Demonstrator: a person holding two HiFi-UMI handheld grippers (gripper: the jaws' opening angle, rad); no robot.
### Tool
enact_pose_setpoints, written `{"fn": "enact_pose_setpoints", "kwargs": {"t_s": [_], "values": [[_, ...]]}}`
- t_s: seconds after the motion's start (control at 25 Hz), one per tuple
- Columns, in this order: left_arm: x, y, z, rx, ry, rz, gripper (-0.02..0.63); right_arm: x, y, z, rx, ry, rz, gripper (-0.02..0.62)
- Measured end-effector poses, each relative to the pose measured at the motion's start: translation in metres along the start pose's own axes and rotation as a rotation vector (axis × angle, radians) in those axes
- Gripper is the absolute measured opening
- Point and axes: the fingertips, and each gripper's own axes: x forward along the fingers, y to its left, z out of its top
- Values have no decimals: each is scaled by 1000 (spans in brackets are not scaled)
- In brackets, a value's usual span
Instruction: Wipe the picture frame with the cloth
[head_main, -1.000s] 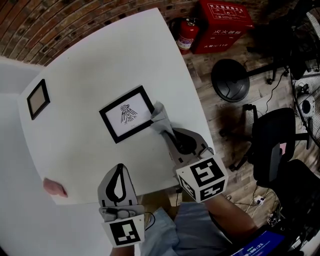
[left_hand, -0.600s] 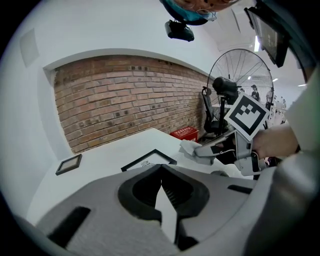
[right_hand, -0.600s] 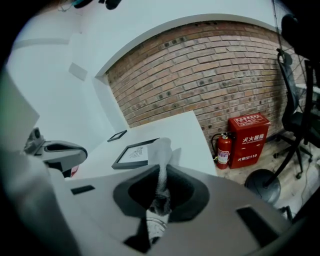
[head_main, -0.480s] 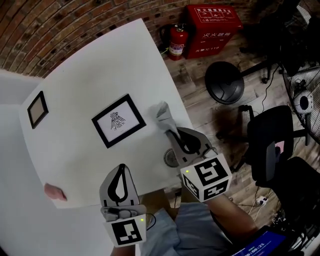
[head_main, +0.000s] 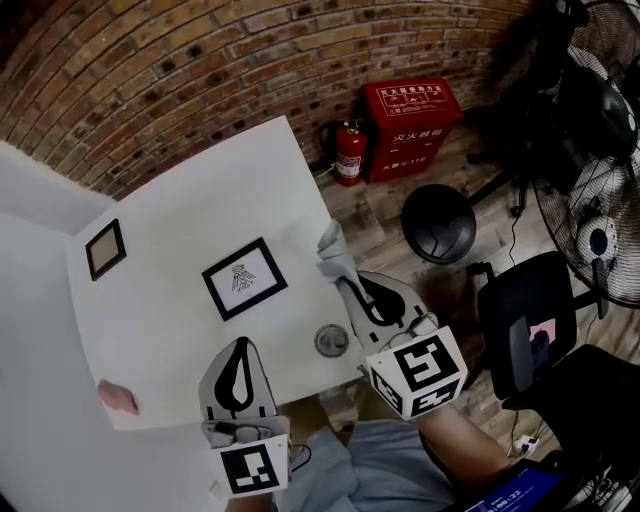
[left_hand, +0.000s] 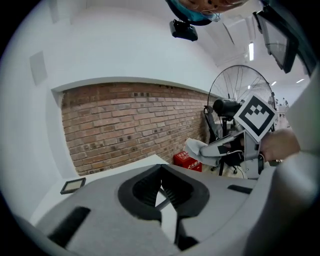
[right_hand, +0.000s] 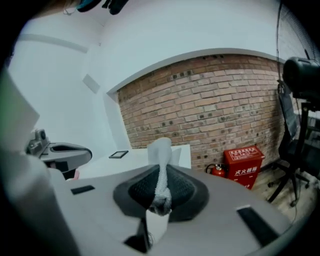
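Observation:
The black-edged picture frame (head_main: 245, 278) with a small drawing lies flat on the white table (head_main: 180, 310). My right gripper (head_main: 345, 282) hangs over the table's right edge, to the right of the frame and clear of it, shut on a grey cloth (head_main: 333, 247) that sticks up past its tips. In the right gripper view the cloth (right_hand: 161, 162) is pinched between the jaws. My left gripper (head_main: 238, 347) is shut on nothing near the table's front edge. The left gripper view shows the right gripper and its cloth (left_hand: 199, 148) raised to the right.
A smaller dark frame (head_main: 105, 249) lies at the table's far left. A pink object (head_main: 118, 397) sits by the front left edge and a round grommet (head_main: 332, 341) near the front right. Beyond the table stand a fire extinguisher (head_main: 347, 152), a red box (head_main: 411, 116), an office chair (head_main: 525, 335) and a fan (head_main: 598, 235).
The right gripper has drawn the cloth off the frame's right corner and out to the table's right edge. The view has pulled back and up, so the table looks smaller.

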Motion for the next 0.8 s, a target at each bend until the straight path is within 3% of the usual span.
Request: {"fn": "enact_pose_setpoints", "kwargs": {"t_s": [0.2,0.4,0.64,0.8], "values": [[-16,12,67,34,-186,41,9,-32,8,59,-87,-142,10,34],[-36,27,124,63,-316,94,9,-58,27,105,-189,-261,15,35],[-62,37,149,75,-376,166,9,-74,52,124,-313,-339,48,37],[-80,47,155,79,-385,202,9,-80,67,129,-335,-357,68,36]]}}
